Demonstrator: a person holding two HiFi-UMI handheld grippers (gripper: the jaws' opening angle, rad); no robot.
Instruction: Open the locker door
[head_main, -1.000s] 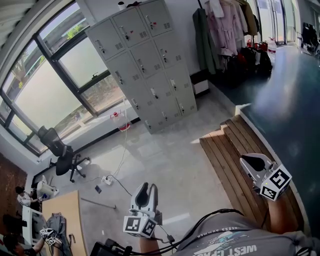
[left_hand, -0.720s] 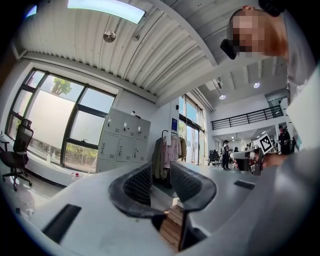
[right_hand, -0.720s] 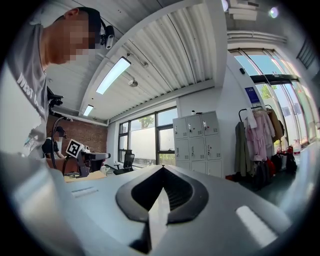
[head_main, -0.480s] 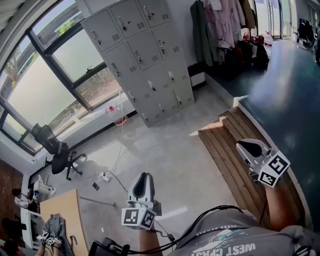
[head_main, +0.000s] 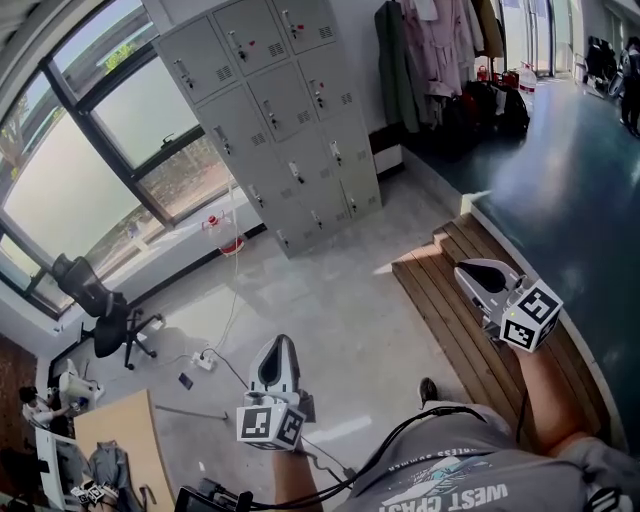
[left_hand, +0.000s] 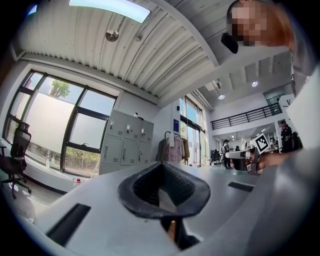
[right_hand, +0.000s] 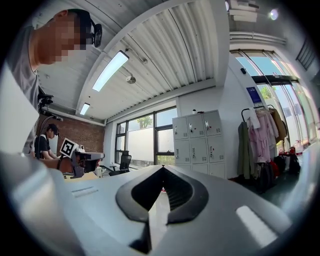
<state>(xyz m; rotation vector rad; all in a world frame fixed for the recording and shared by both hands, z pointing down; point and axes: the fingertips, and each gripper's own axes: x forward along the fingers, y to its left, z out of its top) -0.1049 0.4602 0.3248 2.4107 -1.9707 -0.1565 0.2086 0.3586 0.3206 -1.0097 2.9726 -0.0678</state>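
Note:
A bank of grey lockers (head_main: 280, 110) stands against the far wall with all its doors closed, several steps away across the pale floor. It also shows small in the left gripper view (left_hand: 125, 145) and in the right gripper view (right_hand: 197, 145). My left gripper (head_main: 282, 342) is held low in front of me. Its tips are together on nothing (left_hand: 161, 166), so it is shut. My right gripper (head_main: 463, 268) hovers over the wooden steps, pointed toward the lockers. It is shut too, with nothing in it (right_hand: 161, 169).
Wooden steps (head_main: 450, 310) and a raised dark floor (head_main: 570, 190) lie to my right. A clothes rack (head_main: 430, 50) stands right of the lockers. An office chair (head_main: 95, 310), a power strip with a cable (head_main: 205, 360) and a desk (head_main: 110, 440) sit at the left below the windows (head_main: 90, 150).
The left gripper's jaws have gone from open to shut. The view has shifted: the lockers now sit further left and slightly larger, and both grippers have risen in the picture.

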